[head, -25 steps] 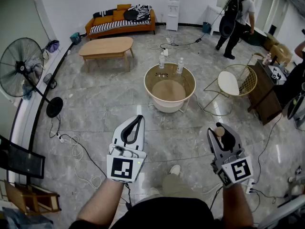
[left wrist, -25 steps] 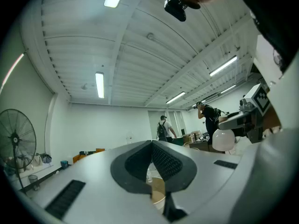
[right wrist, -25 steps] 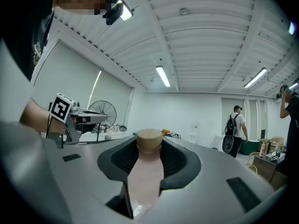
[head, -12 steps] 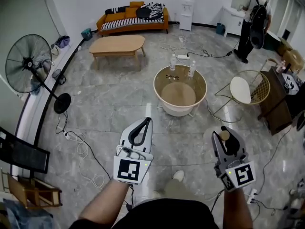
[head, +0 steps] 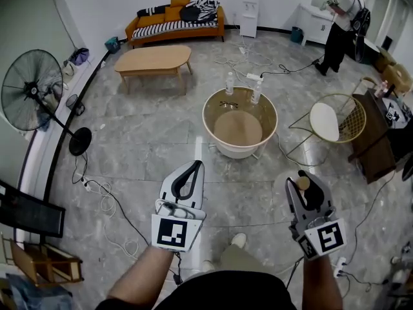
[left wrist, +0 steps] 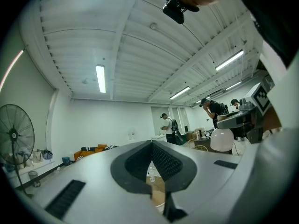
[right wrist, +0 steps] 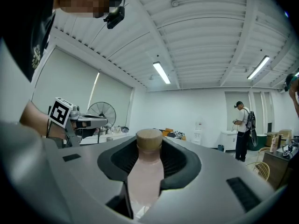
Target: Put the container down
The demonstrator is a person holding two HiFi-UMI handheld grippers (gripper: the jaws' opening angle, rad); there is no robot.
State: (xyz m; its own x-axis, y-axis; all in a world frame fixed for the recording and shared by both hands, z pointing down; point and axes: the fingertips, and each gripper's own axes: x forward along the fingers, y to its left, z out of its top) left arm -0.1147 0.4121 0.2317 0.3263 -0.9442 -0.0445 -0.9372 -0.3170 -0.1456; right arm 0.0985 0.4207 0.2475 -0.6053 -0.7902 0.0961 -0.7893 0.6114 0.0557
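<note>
My right gripper (head: 305,187) is shut on a pale pink bottle with a tan cap (right wrist: 148,161); the cap (head: 301,183) shows between the jaws in the head view. The bottle stands upright in the jaws, held above the floor at the lower right. My left gripper (head: 193,166) is shut with nothing in it; its dark pads (left wrist: 161,161) meet at the tip. Ahead stands a round white table with a glass top (head: 215,127), carrying two clear bottles (head: 230,82) and a pair of glasses at its far side.
Grey tiled floor with loose cables (head: 103,199) at left. A standing fan (head: 32,99) is at far left, a wooden coffee table (head: 153,59) and orange sofa (head: 174,21) behind. A wire chair (head: 330,121) and dark cabinet (head: 377,128) stand right. A person (head: 342,18) stands at the back.
The view has shifted slightly; the round table sits a little nearer and more to the left. The person at the back has moved. Both grippers keep their hold and pose.
</note>
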